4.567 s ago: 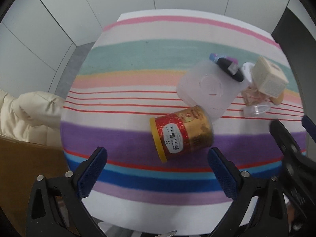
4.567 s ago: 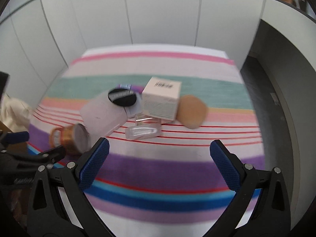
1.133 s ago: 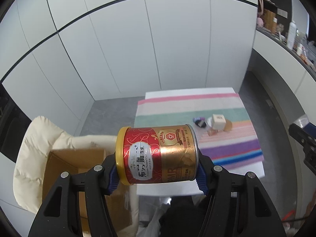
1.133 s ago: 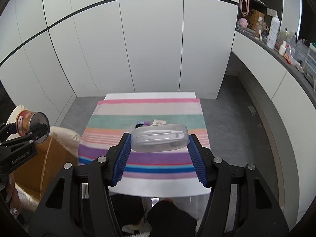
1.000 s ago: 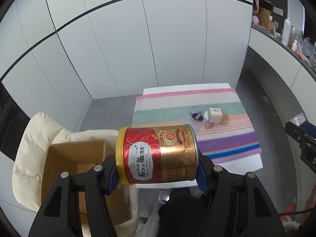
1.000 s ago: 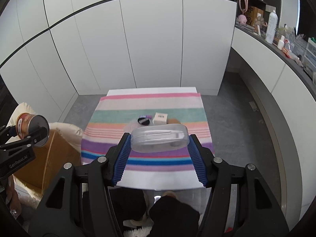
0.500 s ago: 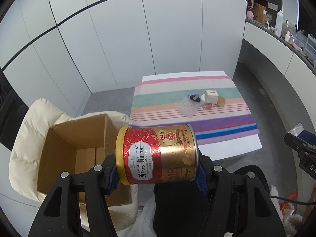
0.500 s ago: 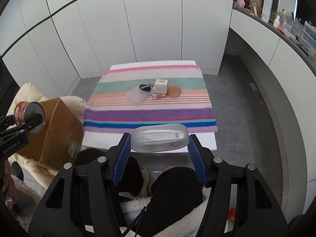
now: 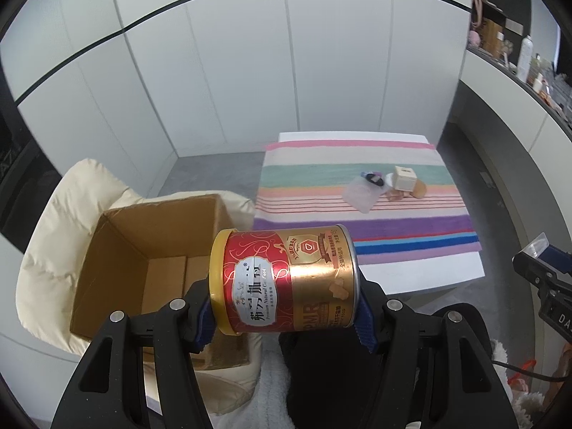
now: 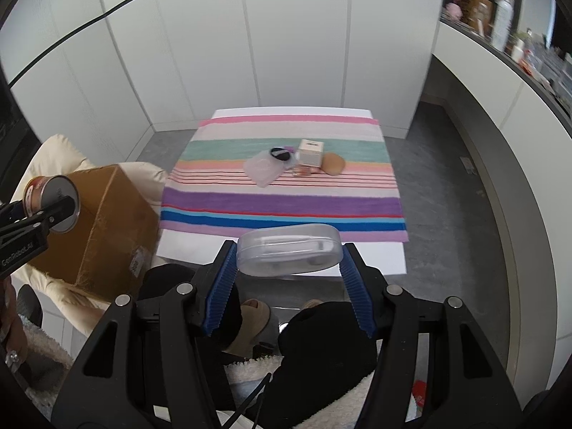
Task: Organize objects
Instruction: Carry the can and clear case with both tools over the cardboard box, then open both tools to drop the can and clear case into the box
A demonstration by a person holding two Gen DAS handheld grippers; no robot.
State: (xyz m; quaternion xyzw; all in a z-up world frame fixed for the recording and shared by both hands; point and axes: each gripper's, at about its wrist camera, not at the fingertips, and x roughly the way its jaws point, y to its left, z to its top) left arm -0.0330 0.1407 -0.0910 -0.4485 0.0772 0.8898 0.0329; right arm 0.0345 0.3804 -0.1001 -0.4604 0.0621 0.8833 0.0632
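My left gripper [image 9: 286, 316] is shut on a red and gold tin can [image 9: 284, 279] lying sideways between its blue pads, held in the air to the right of an open cardboard box [image 9: 143, 250]. My right gripper [image 10: 287, 291] is shut on a clear plastic case [image 10: 289, 249], held above the person's lap in front of the table. The can [image 10: 50, 193] and the left gripper [image 10: 26, 230] also show at the left edge of the right wrist view, over the box [image 10: 96, 221].
The box sits on a cream padded chair [image 9: 71, 207]. A table with a striped cloth [image 10: 282, 196] carries a frosted lid [image 10: 264, 168], a black compact [image 10: 280, 153], a small white box [image 10: 310, 152] and a tan sponge [image 10: 333, 163]. The person's dark-clad legs [image 10: 321, 357] are below.
Both grippers have drawn back from the table and sunk, still gripping the can and the case. The open box has come into full view beside the can.
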